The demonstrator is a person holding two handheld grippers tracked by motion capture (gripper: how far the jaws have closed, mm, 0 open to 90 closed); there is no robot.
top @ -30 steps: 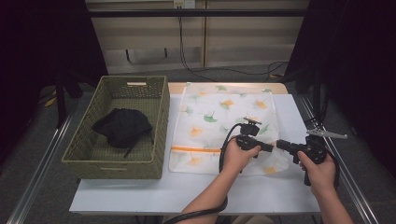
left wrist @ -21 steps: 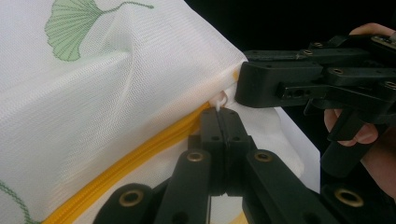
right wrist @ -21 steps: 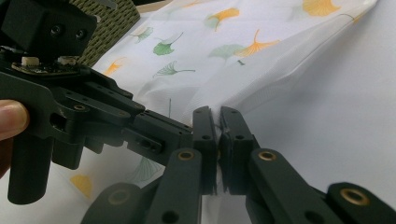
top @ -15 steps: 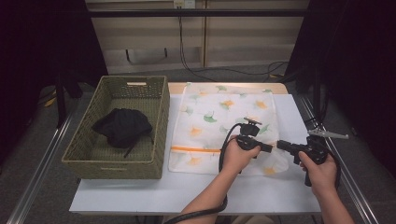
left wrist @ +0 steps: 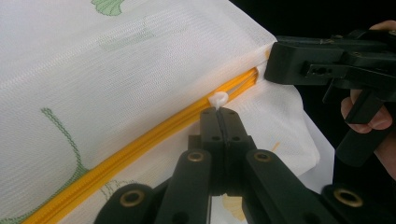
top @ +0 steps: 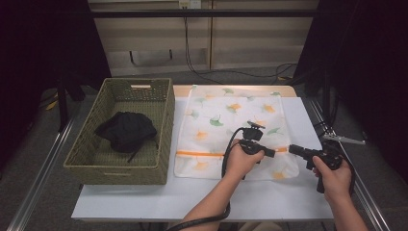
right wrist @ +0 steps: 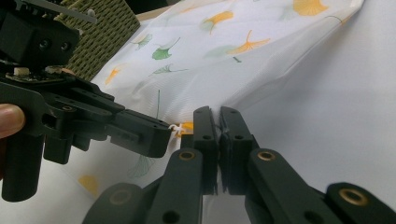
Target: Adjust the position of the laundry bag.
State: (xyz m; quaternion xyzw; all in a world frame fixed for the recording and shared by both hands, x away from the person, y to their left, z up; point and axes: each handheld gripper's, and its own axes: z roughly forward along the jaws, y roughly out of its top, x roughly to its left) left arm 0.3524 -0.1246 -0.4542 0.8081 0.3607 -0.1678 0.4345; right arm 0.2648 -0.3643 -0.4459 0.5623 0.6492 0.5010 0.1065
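Pinching the white zipper pull [left wrist: 218,99] with my left gripper [left wrist: 219,112], jaws pressed together on it, I risk it slipping free if I drag too fast. My right gripper [right wrist: 218,116] clamps the mesh laundry bag [top: 231,120] at its right edge; a loose hold would bunch the orange zipper [left wrist: 140,144]. The bag lies flat on the bench [top: 269,197]. The wicker basket [top: 166,120] at left holds a black garment [top: 126,131].

I'm working in a recording lab: white surface [top: 269,202] flanked by metal rails [top: 38,178], black curtains [top: 365,53] either side, cables [top: 192,53] trailing down the plain panelled wall [top: 154,38] behind
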